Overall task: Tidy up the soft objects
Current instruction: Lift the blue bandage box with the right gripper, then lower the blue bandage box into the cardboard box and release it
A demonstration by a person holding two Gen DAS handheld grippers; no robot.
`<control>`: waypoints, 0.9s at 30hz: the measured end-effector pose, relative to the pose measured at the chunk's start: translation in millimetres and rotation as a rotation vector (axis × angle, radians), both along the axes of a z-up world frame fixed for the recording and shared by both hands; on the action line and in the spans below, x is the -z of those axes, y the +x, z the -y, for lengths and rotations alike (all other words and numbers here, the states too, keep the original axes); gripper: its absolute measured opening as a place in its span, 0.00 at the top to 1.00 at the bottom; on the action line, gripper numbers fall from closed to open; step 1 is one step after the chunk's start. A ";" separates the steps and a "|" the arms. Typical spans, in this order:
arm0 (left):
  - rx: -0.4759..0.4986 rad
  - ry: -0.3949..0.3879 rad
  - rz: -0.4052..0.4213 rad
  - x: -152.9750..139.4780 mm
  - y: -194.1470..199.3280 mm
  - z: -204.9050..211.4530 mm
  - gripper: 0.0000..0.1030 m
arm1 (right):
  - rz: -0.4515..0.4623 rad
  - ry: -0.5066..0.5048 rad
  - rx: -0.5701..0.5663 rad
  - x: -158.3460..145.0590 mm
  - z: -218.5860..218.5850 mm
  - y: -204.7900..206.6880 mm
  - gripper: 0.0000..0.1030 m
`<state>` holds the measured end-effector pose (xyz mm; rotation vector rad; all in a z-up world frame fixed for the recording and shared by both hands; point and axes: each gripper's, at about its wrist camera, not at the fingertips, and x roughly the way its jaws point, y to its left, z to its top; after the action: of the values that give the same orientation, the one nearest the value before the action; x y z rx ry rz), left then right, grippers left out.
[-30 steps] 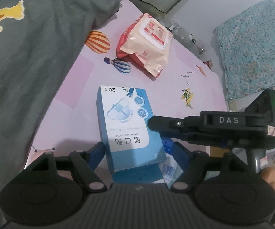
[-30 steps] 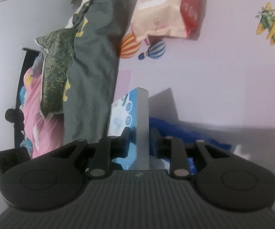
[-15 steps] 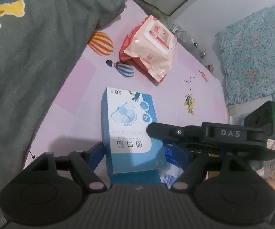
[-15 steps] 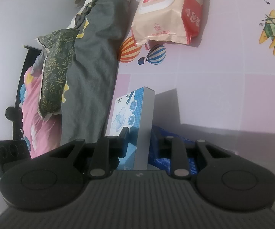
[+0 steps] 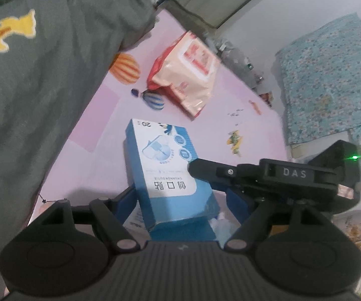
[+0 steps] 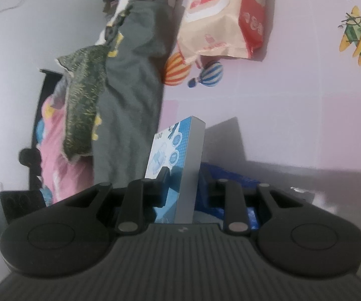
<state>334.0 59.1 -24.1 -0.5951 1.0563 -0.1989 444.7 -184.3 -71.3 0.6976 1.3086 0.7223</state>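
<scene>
We see the right tool [image 6: 181,188] pinching the blue bandage box [image 6: 177,165] by its faces at lower centre, the left tool [image 5: 180,200] spread wide around it above the pink bed sheet [image 5: 230,95]; a shallow grip could let it twist out.

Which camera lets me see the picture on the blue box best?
The left wrist view. There the blue box shows its whole printed front, with the drawing and writing facing the camera. The right wrist view sees the same box nearly edge-on: mostly its plain grey side, with the front squeezed into a narrow slanted strip.
</scene>
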 end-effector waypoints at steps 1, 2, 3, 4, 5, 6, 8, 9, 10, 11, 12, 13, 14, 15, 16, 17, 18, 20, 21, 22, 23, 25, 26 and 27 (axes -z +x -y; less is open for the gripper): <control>0.003 0.008 0.014 -7.1 -4.0 2.0 0.24 | 0.006 0.014 0.001 -5.0 1.6 -1.6 0.76; 0.006 0.017 0.028 -14.7 -8.5 4.5 0.24 | 0.017 0.024 -0.002 -10.8 3.0 -4.0 0.76; 0.009 0.024 0.040 -21.7 -12.2 7.0 0.24 | 0.035 0.034 -0.005 -18.6 4.5 -7.3 0.76; 0.013 0.033 0.058 -30.8 -17.4 10.9 0.24 | 0.054 0.043 -0.008 -27.0 6.5 -11.3 0.76; 0.018 0.041 0.072 -38.6 -21.5 14.5 0.24 | 0.070 0.052 -0.009 -34.9 9.4 -15.0 0.76; 0.027 0.050 0.091 -48.2 -26.8 20.3 0.24 | 0.085 0.062 -0.008 -42.6 13.8 -19.0 0.76; 0.044 0.061 0.122 -64.6 -34.9 32.7 0.24 | 0.117 0.085 0.001 -60.0 27.1 -30.4 0.76; 0.062 0.068 0.141 -74.2 -39.8 42.1 0.24 | 0.133 0.096 0.008 -68.0 35.6 -36.8 0.76; 0.079 0.071 0.156 -81.6 -43.3 49.9 0.24 | 0.145 0.105 0.017 -74.8 44.9 -42.2 0.76; 0.101 0.072 0.171 -89.0 -47.3 60.1 0.24 | 0.160 0.116 0.028 -82.7 57.3 -49.4 0.76; 0.130 0.073 0.185 -95.9 -50.5 72.3 0.24 | 0.173 0.124 0.043 -89.6 70.3 -56.4 0.76; 0.155 0.070 0.199 -101.6 -53.6 84.6 0.24 | 0.188 0.131 0.066 -97.4 86.4 -65.5 0.76; 0.183 0.068 0.216 -106.4 -57.1 97.6 0.24 | 0.200 0.135 0.085 -103.2 101.9 -73.0 0.76; 0.220 0.067 0.234 -111.4 -59.7 114.4 0.24 | 0.219 0.136 0.109 -109.9 120.3 -82.7 0.76; 0.250 0.066 0.245 -114.4 -61.2 128.5 0.24 | 0.233 0.134 0.131 -115.2 137.0 -91.5 0.76; 0.284 0.064 0.254 -115.9 -63.0 144.0 0.24 | 0.248 0.132 0.159 -120.7 156.6 -102.1 0.76; 0.322 0.062 0.259 -116.8 -63.1 161.5 0.24 | 0.265 0.124 0.187 -125.6 176.7 -112.9 0.76; 0.390 0.057 0.255 -116.9 -60.4 195.7 0.24 | 0.290 0.099 0.240 -130.1 215.0 -131.6 0.76; 0.424 0.056 0.252 -115.9 -58.5 214.0 0.24 | 0.293 0.089 0.266 -130.5 231.9 -139.2 0.76; 0.456 0.057 0.248 -114.3 -56.5 231.6 0.24 | 0.293 0.076 0.300 -130.8 252.5 -148.1 0.76; 0.486 0.055 0.239 -111.3 -54.2 248.2 0.24 | 0.291 0.065 0.327 -129.1 268.9 -154.5 0.76; 0.545 0.051 0.218 -102.7 -49.0 281.5 0.24 | 0.282 0.040 0.391 -124.8 303.0 -166.7 0.76; 0.568 0.052 0.206 -98.2 -48.4 297.5 0.24 | 0.279 0.027 0.418 -122.1 317.2 -170.6 0.76; 0.595 0.057 0.196 -92.8 -44.4 314.6 0.24 | 0.275 0.015 0.441 -118.7 329.3 -173.9 0.76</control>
<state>289.6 -255.5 68.6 -0.1896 1.0209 -0.7294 270.8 -513.6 47.4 0.8320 0.8586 0.4483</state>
